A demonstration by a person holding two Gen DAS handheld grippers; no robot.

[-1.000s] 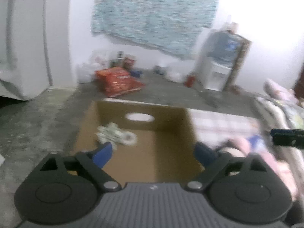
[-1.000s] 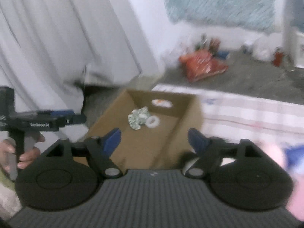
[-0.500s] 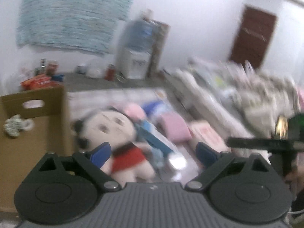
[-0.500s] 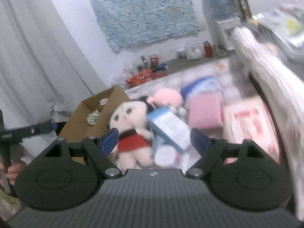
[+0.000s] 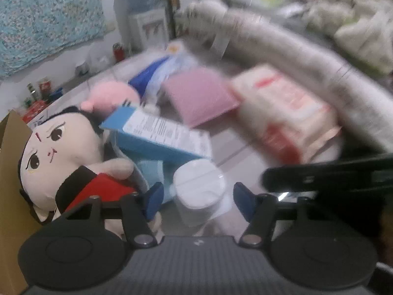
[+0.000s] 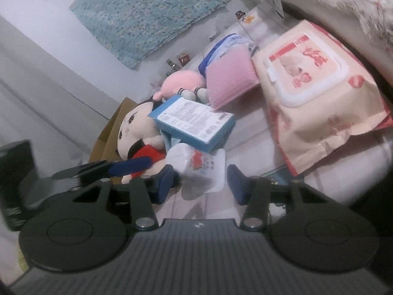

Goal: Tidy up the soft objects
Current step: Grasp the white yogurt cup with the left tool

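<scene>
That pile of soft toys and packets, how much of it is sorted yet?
Little looks done: the doll, pink plush, pink pad and wipes pack lie outside the cardboard box. In hand: both grippers, left and right, are closing around a white tissue pack. Nearly everything remains.

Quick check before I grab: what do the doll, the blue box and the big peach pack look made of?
Doll: plush fabric, matte and fuzzy, with rounded stuffed limbs. Blue box: likely cardboard, with flat faces, crisp edges and a printed white label. Peach pack: thin printed plastic film, creased and slightly shiny, with a white flip lid of what looks like rigid plastic; probably wet wipes.
</scene>
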